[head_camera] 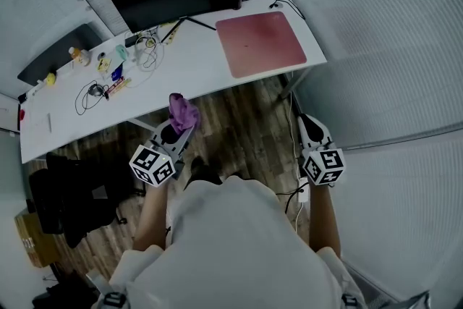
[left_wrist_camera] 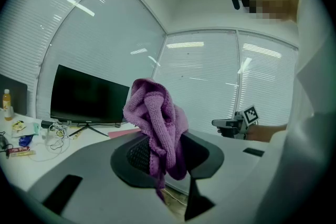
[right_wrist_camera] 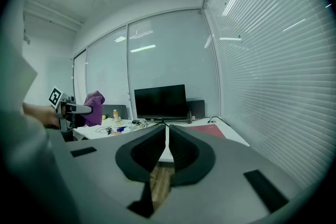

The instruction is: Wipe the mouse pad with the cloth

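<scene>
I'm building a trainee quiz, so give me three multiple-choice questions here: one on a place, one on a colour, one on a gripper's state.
1. Where does the mouse pad lie? A on the floor; B on the desk's right end; C on a chair.
2. What colour is the cloth? A green; B white; C purple.
3. How is the right gripper? A shut, empty; B wide open; C shut on the cloth.
Answers: B, the head view shows it flat on the white top. C, purple folds stand in the left gripper's closed jaws. A, its jaws nearly touch with nothing between.
</scene>
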`<state>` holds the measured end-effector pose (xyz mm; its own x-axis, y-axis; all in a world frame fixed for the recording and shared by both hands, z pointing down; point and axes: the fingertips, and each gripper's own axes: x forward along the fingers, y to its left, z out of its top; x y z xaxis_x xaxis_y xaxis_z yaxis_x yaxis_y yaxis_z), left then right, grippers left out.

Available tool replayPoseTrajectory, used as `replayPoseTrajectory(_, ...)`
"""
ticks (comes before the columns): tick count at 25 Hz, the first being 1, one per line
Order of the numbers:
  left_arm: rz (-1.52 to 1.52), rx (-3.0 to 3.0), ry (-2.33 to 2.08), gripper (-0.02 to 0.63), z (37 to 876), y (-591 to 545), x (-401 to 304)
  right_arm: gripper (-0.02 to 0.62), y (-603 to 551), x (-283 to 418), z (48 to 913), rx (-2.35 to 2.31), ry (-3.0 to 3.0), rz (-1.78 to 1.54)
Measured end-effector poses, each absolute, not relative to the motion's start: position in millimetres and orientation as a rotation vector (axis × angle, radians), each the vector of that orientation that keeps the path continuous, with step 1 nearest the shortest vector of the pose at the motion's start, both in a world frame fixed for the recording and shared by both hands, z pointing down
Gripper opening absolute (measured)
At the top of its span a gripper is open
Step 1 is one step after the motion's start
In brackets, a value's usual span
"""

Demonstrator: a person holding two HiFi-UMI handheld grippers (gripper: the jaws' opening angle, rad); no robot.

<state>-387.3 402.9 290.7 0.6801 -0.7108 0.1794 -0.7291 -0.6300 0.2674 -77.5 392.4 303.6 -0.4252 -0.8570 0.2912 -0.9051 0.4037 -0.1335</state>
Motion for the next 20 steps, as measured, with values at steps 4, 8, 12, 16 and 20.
replayPoseTrajectory(4,0.093,2.582,-1.136,0.118,293,398,-381,0.040,389,-74,307,1.564,-2.481,0.403)
replayPoseTrajectory(8,0.101,2.595,-1.137,0.118,295,388,-378,0.040,383,-73,314,1.561,-2.471,0.407)
replayPoseTrajectory(12,0.103,2.605,-1.124,0.118,298,373,-379,0.041,373,-73,317,1.579,-2.449,0.410)
replayPoseTrajectory(16,0.097,2.615,-1.093,0.118,300,349,-380,0.041,357,-75,319,1.594,-2.419,0.414)
replayPoseTrajectory(20,0.082,2.624,-1.056,0.118,299,317,-381,0.040,338,-78,322,1.602,-2.386,0.417)
